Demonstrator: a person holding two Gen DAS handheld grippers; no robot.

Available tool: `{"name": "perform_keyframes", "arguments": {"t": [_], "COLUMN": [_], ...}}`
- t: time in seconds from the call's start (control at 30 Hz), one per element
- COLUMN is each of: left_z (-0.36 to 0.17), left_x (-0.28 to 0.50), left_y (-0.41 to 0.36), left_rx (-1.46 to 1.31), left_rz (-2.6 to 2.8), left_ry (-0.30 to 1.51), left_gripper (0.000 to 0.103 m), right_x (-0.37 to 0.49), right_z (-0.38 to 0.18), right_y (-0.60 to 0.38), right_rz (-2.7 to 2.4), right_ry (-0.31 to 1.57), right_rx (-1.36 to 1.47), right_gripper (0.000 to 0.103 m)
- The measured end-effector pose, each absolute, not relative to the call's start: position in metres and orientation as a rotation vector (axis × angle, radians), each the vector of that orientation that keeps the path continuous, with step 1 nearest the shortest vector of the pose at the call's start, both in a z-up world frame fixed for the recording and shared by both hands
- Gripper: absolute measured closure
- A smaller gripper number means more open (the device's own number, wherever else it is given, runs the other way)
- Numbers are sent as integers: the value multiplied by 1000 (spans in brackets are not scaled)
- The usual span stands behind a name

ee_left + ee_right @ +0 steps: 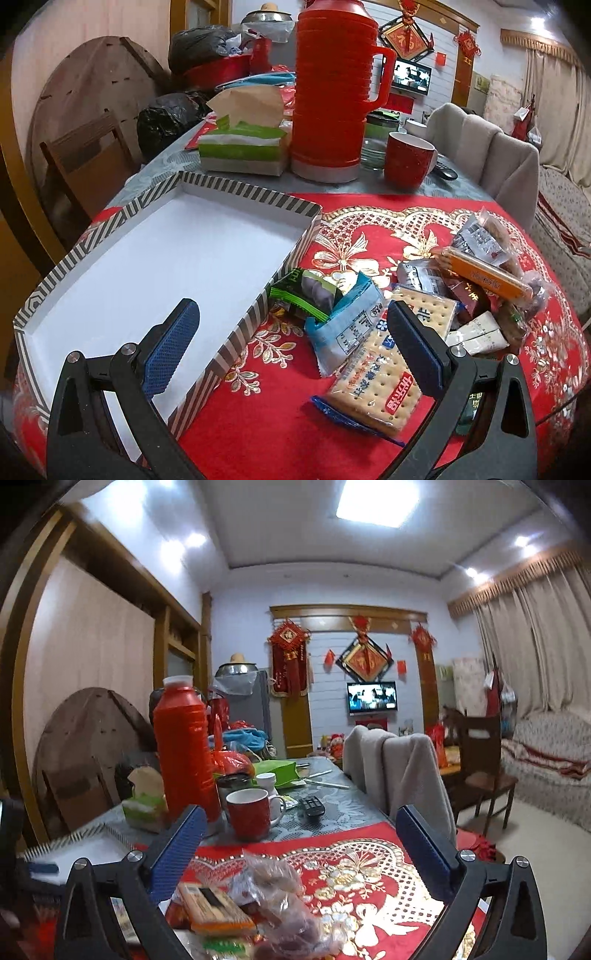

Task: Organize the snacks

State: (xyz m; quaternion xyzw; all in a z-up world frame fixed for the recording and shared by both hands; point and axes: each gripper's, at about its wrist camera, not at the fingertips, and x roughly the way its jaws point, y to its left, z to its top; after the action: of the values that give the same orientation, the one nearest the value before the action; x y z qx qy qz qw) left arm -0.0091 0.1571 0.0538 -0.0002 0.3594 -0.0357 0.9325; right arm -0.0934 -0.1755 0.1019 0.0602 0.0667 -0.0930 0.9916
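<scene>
The snacks lie heaped on the red tablecloth (266,435), just right of the striped box (110,229), whose white floor holds nothing yet. Nearest to us is the cracker pack (376,380), flat on the cloth, its long axis running from near-right up toward the far left, roughly in line with the box's right wall. Just beyond it sits a blue wrapper (343,317), then a green packet (306,295) touching the box's wall, and farther right an orange bar (484,273) atop the pile.

Our left gripper (295,350) hangs above this, jaws spread wide and holding nothing; one finger is over the box floor, the other over the top end of the cracker pack. So the pack lies to the right of the gap's middle, and we judge a shift rightward and down would be needed to straddle its narrow width.

Our right gripper (299,853) is likewise released and empty, aimed high toward the room, with the orange bar (214,908) and a clear bag (280,897) below its left finger. We judge the left hand better placed for the crackers and the box.
</scene>
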Motion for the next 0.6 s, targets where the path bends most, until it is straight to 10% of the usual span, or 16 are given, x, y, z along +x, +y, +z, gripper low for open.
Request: {"name": "perform_keyframes", "arguments": {"t": [0.6], "left_z": [86], "left_x": [-42], "left_y": [173], "left_rx": [-188], "left_rz": [-265], "left_ry": [385], "left_gripper": [1], "right_x": [-111], "right_z": [74], "right_y": [-188], "right_rz": [-426], "right_ry": [56], "right_rx": [67], "right_gripper": [1]}}
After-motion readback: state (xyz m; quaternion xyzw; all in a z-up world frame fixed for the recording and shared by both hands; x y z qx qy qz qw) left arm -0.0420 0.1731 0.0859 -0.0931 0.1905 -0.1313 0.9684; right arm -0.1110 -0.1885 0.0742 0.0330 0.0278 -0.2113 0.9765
